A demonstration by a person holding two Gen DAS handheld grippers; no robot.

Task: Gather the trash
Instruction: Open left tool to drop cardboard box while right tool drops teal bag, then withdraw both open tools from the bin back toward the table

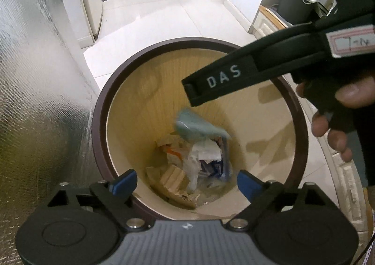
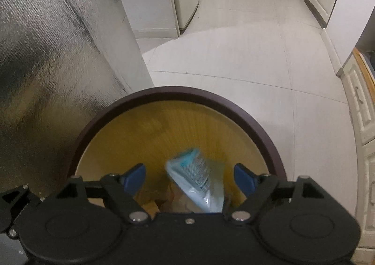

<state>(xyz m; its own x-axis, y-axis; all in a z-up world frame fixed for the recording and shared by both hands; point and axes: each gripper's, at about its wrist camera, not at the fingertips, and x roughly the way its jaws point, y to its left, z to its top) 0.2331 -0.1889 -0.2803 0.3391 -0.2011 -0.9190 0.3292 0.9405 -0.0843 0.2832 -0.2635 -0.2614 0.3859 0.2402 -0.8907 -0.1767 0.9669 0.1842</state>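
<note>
A round trash bin with a dark brown rim (image 1: 103, 101) and a tan inside stands on the floor; its rim also shows in the right wrist view (image 2: 262, 129). A blurred light-blue plastic wrapper (image 1: 196, 125) is in the air inside the bin, below my right gripper; it also shows in the right wrist view (image 2: 199, 183). Paper, cardboard and plastic trash (image 1: 199, 166) lie at the bottom. My left gripper (image 1: 186, 183) is open and empty over the near rim. My right gripper (image 2: 189, 179) is open above the bin; its body (image 1: 222, 80) reaches in from the right.
A wall covered in silver foil (image 1: 35, 101) stands close on the left of the bin. White cabinets (image 2: 361, 124) are on the right. White tiled floor (image 2: 234, 54) runs back to a hallway. A dark grey bin (image 1: 295, 5) stands at the far right.
</note>
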